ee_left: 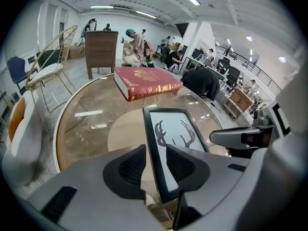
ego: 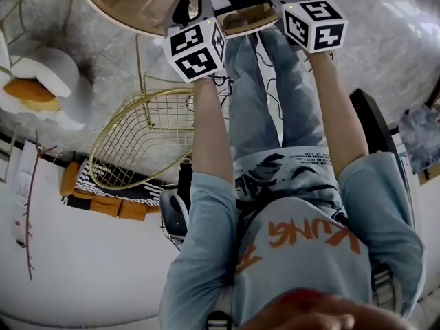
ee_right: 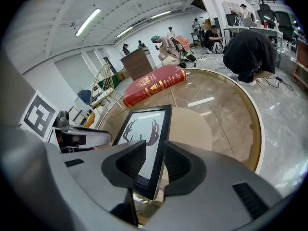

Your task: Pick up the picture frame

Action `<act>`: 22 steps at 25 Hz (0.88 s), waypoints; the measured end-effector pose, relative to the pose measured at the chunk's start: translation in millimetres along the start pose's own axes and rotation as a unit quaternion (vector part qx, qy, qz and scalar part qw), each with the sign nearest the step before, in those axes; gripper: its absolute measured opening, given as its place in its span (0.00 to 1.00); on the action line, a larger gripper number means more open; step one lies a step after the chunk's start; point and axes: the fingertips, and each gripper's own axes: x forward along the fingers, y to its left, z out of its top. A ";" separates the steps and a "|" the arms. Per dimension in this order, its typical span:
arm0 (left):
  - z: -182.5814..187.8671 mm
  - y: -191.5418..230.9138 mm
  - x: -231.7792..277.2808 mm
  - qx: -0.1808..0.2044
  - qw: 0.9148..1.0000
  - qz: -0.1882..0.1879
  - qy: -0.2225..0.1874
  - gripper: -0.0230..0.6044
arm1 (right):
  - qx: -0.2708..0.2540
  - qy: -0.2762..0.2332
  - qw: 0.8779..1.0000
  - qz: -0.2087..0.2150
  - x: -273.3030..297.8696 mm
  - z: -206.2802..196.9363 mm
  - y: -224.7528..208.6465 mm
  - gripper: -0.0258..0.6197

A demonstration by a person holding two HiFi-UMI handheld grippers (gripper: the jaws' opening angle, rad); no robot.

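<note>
Grey left gripper (ee_left: 156, 150) has jaws spread apart, w/ the left edge of the picture frame (ee_left: 174, 131) standing between the pads; they do not clamp it. The frame lies on the round table (ee_left: 82, 129), approx. at its middle, antler pic facing up. Behind it a red book (ee_left: 147, 82) rests on the same table, apart from the frame. Right gripper (ee_right: 155, 146) is also released: jaws wide on both sides of the frame's right edge, no grip on it.
</note>
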 end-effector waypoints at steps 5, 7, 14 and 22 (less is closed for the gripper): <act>-4.1 -0.2 13.2 -0.003 1.000 -0.002 0.015 0.26 | -0.001 0.009 1.000 -0.006 9.9 -0.3 -7.7 0.22; -2.8 -0.6 17.2 -0.007 1.000 -0.004 0.019 0.26 | 0.000 0.012 1.000 -0.008 12.9 0.4 -10.3 0.22; 0.0 3.0 30.2 -0.043 0.999 -0.007 0.030 0.26 | 0.002 0.021 1.000 -0.011 25.4 2.5 -18.6 0.23; -2.1 2.0 34.7 -0.052 0.998 -0.013 0.033 0.25 | -0.008 0.031 0.999 -0.010 36.1 1.0 -17.0 0.20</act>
